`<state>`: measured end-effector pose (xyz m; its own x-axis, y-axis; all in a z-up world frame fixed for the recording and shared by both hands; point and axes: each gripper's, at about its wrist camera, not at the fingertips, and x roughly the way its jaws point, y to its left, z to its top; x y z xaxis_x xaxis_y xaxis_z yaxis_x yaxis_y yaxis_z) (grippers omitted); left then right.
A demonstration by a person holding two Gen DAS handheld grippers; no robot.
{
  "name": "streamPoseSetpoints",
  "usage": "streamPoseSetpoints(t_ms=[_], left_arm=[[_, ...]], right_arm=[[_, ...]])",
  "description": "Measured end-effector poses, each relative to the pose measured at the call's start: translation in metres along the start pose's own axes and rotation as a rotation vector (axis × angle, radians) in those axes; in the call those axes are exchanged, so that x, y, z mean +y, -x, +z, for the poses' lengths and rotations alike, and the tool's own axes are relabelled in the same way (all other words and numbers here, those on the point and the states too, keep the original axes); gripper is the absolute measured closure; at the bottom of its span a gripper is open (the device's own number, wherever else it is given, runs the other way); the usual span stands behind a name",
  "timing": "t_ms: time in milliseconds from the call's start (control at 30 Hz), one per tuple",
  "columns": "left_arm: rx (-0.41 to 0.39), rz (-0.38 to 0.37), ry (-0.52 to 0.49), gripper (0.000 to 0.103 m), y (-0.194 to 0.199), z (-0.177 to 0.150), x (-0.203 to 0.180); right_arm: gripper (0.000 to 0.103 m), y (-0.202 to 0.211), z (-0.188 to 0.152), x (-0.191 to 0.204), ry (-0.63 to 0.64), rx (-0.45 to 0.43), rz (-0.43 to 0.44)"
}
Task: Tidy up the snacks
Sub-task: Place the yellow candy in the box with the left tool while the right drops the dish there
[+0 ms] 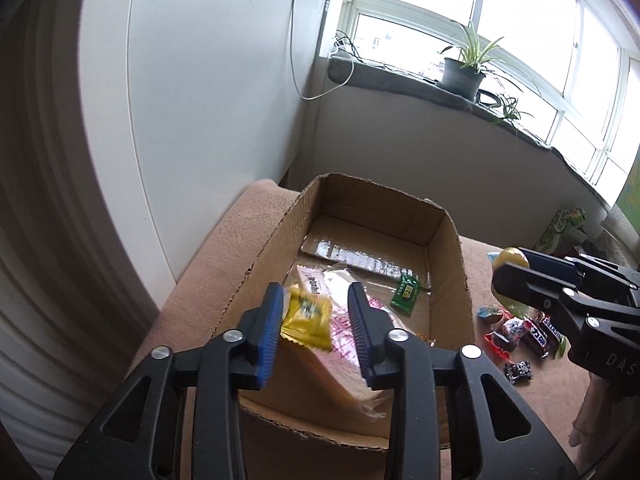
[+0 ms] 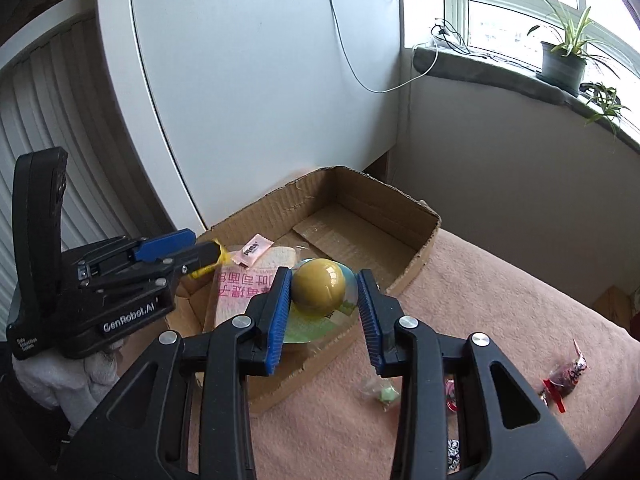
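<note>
Over the cardboard box (image 1: 448, 248), left gripper (image 1: 316, 316) jaws stand released; let the yellow packet (image 1: 306, 318) drop clear. Right gripper (image 2: 324, 300), grasping the capsule toy (image 2: 320, 286), should release only once inside the box walls.

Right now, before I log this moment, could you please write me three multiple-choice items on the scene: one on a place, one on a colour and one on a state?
1. Where does the small green packet lie?
A. On the windowsill
B. Inside the cardboard box
C. On the blanket beside the box

2. What colour is the round snack between the fingers of the right claw?
A. Red
B. White
C. Yellow

3. In what state is the cardboard box?
A. Upright with its top open
B. Taped shut
C. Tipped on its side

Answers:
1 B: the packet rests on the box floor, near the right wall.
2 C: the ball is plainly yellow under its clear cover.
3 A: the floor and the inner walls show from above.
</note>
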<state>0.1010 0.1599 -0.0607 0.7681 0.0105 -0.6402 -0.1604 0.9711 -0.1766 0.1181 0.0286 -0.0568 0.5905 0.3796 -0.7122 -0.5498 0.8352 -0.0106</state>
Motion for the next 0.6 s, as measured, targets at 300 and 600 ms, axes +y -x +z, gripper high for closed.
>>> streamPoseSetpoints(t_ms=[300, 600], left_arm=[[0.001, 0.016, 0.019, 0.057, 0.005, -0.003, 0.008], [-0.02, 0.018, 0.0, 0.057, 0.014, 0.0, -0.001]], right_arm=[[0.027, -0.016, 0.015, -0.005, -0.031, -0.024, -0.016], [0.023, -0.001, 0.012, -0.02, -0.06, -0.04, -0.05]])
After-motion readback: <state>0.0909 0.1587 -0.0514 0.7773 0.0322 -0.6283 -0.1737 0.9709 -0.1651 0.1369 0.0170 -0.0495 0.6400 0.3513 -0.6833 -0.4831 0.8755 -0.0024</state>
